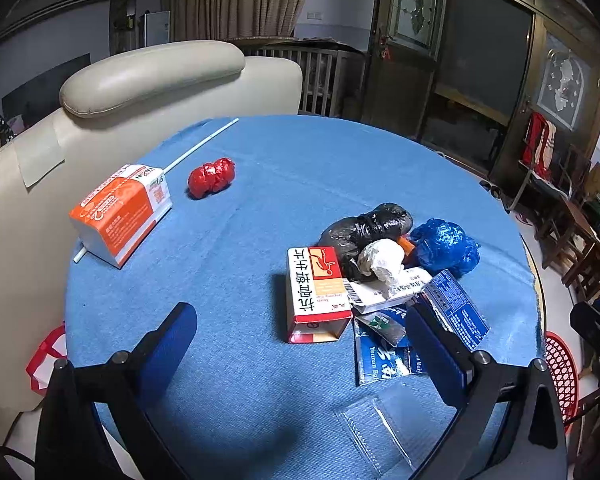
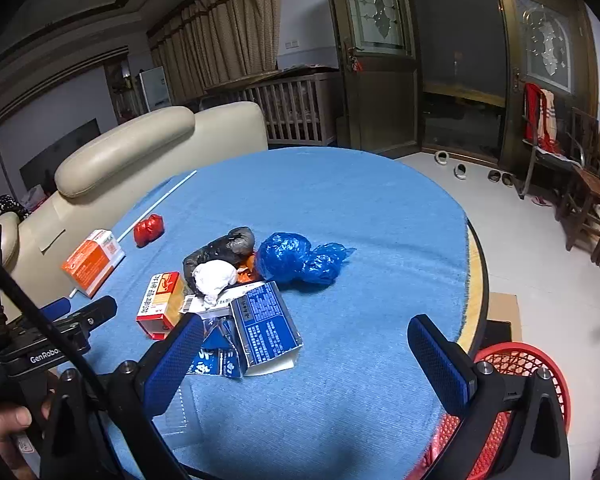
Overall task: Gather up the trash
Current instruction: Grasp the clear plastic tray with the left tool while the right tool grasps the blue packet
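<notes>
A round desk (image 2: 379, 216) is covered in blue cloth beside a cream sofa (image 1: 148, 80); crumpled bags and boxes (image 2: 236, 280) are piled there. Both grippers' fingers (image 1: 168, 344) (image 2: 439, 356) are held released, empty.

On the round table (image 2: 379, 220), a heap of crumpled bags (image 2: 296, 258), boxes (image 2: 158, 300) and wrappers (image 2: 216, 360) lies near the middle. Far left lie a carton (image 1: 120, 212), a straw (image 1: 204, 144) and a wad (image 1: 212, 178). A basket (image 2: 515, 360) stands beside the table's near right edge.
</notes>
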Demonstrator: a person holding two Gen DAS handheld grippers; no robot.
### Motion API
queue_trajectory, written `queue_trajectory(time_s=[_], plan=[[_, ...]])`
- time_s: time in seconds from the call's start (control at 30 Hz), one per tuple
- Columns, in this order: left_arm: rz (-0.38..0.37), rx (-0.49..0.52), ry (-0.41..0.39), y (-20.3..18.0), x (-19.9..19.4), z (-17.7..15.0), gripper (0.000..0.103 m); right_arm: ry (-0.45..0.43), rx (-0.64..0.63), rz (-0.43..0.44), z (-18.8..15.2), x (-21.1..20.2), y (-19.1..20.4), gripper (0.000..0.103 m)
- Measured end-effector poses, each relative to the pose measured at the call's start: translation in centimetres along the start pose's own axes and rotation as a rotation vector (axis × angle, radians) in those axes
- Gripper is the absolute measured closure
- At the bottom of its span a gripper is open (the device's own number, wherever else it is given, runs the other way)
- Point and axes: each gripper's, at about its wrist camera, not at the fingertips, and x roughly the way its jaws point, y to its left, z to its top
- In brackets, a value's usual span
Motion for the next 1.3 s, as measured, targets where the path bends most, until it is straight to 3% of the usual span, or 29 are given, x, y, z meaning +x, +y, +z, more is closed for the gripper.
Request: queue_trajectory(time_s=[0.93,1.13,1.3], plan=[[-0.031,-0.009,-0.004,-0.3,-1.1,-0.9,0.000,-0.011,-0.006,-0.051,-0.1,-1.2,-0.3,0.000],[-0.023,-0.040,0.065,-1.2,-0.8,-3.7,0.000,0.004,0.014,-0.061,-0.7,-0.8,-1.1,0.000],[-0.020,0.006,0.158,-4.0,0.6,-6.9,0.000,0.037,0.031,-0.063,-1.8,-0.1,-1.9,0.000]])
